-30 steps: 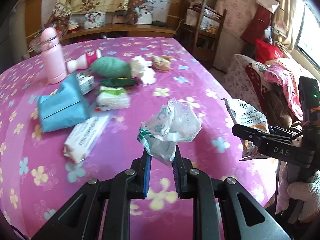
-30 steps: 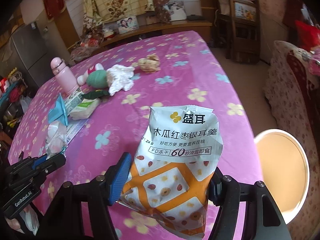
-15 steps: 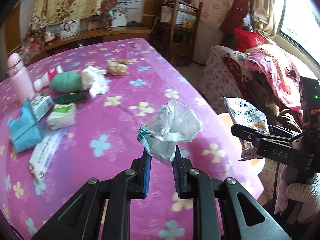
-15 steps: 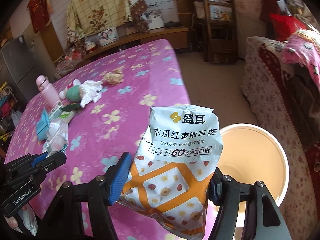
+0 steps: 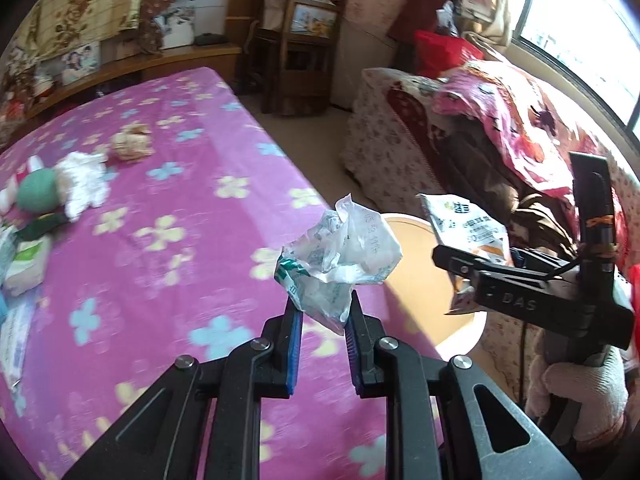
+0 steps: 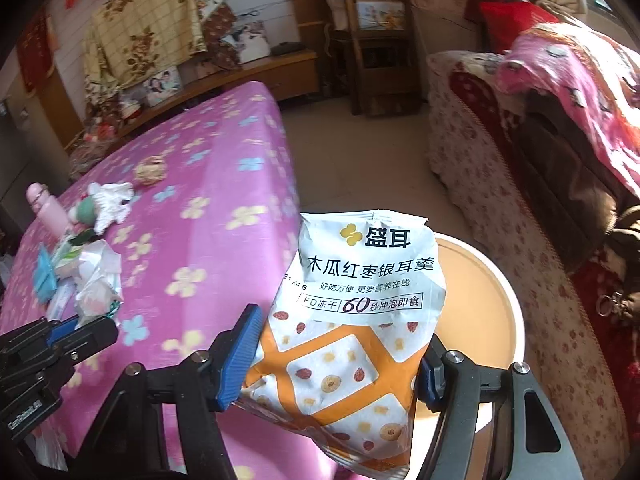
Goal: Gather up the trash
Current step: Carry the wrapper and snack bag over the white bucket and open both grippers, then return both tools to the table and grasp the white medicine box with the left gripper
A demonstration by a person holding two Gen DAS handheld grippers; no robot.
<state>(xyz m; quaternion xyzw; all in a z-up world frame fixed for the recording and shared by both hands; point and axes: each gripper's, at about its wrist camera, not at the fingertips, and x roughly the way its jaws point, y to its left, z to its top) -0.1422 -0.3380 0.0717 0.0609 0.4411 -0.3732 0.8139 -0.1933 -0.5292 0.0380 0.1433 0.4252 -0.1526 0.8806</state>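
Left claw (image 5: 322,320): clamped on a crumpled white wrapper (image 5: 340,252), held above the edge of the pink flowered worktop (image 5: 160,280). Right claw (image 6: 336,356): clamped across a printed snack bag (image 6: 352,328), held upright over a round cream bin (image 6: 492,304) on the floor beside the worktop. On the worktop, well apart: white tissue wad (image 5: 82,184), brown crumpled scrap (image 5: 132,144).

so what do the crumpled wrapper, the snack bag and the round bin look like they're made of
Crumpled wrapper: thin plastic film, seemingly; translucent white with green print, sharp shiny creases.
Snack bag: probably laminated plastic or foil-lined film; smooth printed face with a soft sheen, crimped top edge.
Round bin: likely moulded plastic; pale rim, smooth matte tan inside, though the sunlight leaves that open.
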